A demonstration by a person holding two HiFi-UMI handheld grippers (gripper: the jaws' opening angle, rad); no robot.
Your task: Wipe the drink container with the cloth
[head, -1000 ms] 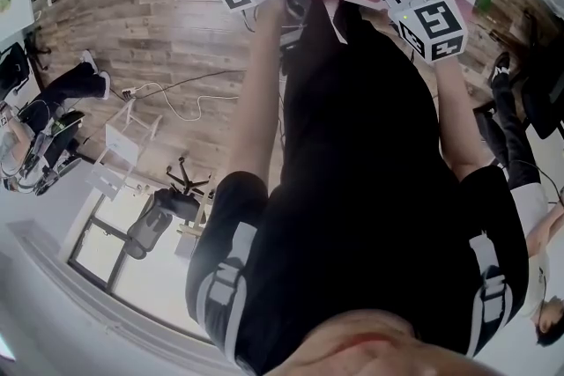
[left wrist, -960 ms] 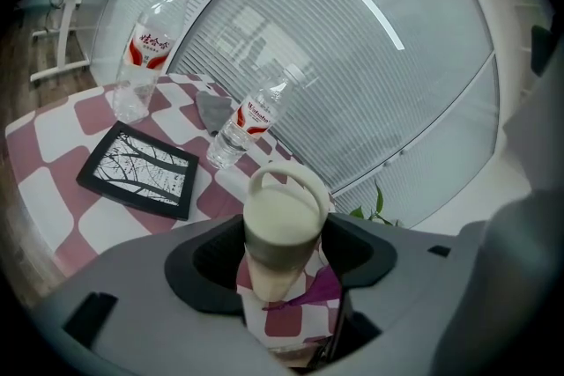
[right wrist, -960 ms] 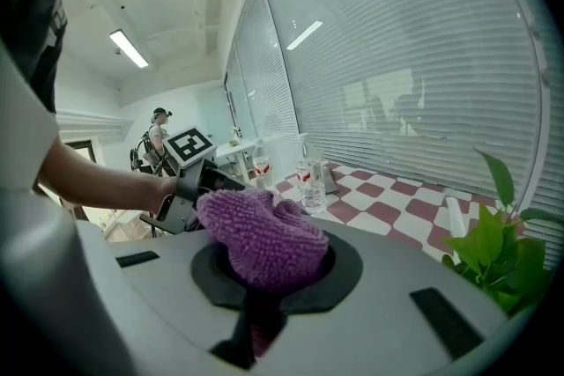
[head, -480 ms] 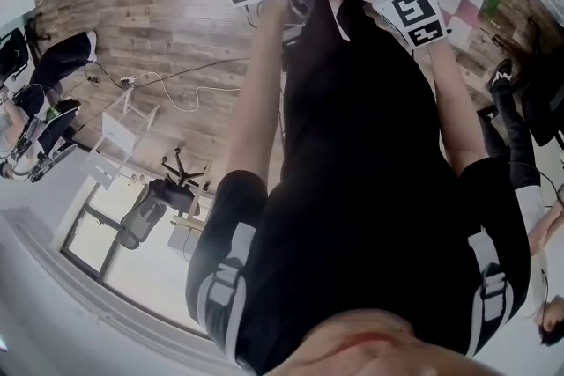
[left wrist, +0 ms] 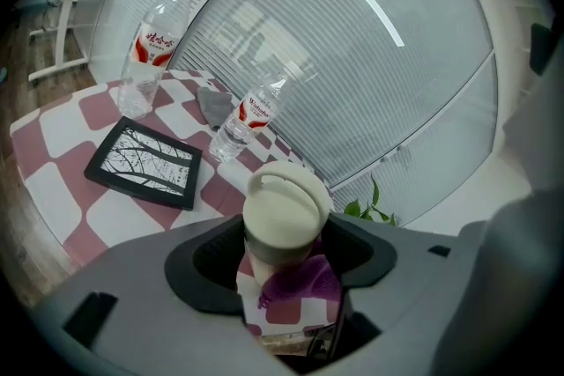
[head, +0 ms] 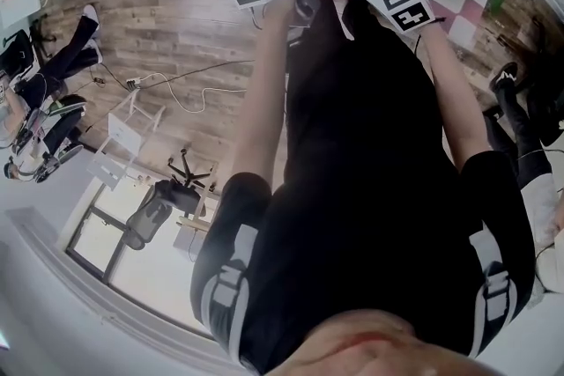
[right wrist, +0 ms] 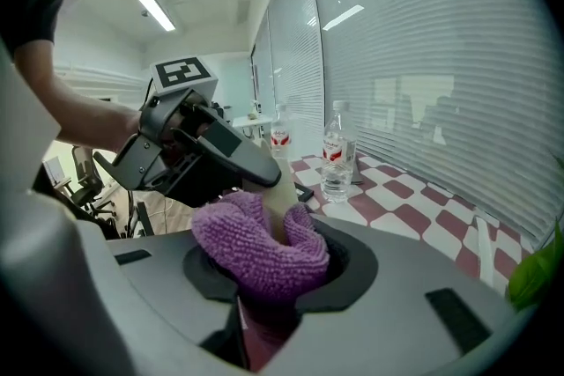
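Gripping one cream lidded drink container (left wrist: 280,211), the left gripper (left wrist: 282,253) is pinching its body between both jaws, over the checked table (left wrist: 53,163). Right gripper (right wrist: 275,264) is pinching one purple cloth (right wrist: 264,242), bunched between jaws that have just been opening; cloth is pressing against the container at its 6 o'clock. Two water bottles are standing beyond: near bottle (left wrist: 251,114) at 12 o'clock, far bottle (left wrist: 152,44) at 11 o'clock. One black picture frame (left wrist: 145,161) is lying at 10 o'clock, one grey rag (left wrist: 214,106) between the bottles
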